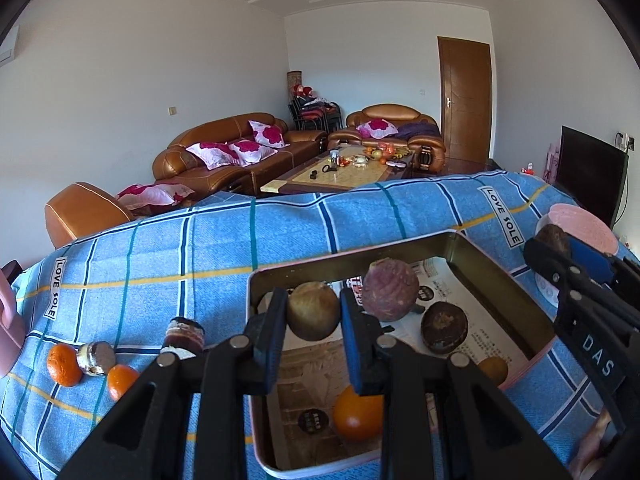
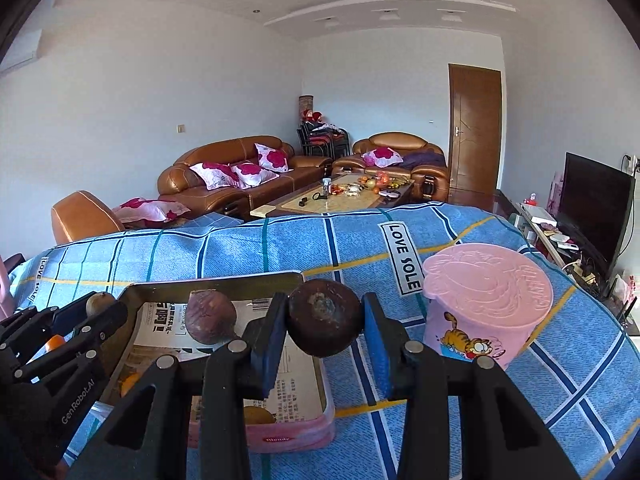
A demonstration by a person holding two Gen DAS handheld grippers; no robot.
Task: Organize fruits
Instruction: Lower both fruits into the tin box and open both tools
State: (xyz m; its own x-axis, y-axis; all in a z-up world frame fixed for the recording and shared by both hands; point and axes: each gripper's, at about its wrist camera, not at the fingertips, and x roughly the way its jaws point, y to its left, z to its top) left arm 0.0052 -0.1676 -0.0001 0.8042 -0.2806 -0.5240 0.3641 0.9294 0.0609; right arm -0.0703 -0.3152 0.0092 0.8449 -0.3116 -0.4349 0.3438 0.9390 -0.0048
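Black two-finger left gripper (image 1: 313,316) clamps a round tan-brown fruit (image 1: 313,311) above the pink-rimmed rectangular metal tin (image 1: 496,256) on the blue checked cloth (image 1: 160,248); the right gripper (image 2: 325,322) grips a dark brown round fruit (image 2: 325,322) beside the tin, near a pink lidded plastic tub (image 2: 486,304).

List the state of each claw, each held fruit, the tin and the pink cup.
Left claw: shut on the round tan-brown fruit.
Right claw: shut on the dark brown round fruit.
Rectangular pink-sided metal tin: open, paper-lined, holding fruit.
Pink cartoon plastic cup: upright, lid on.
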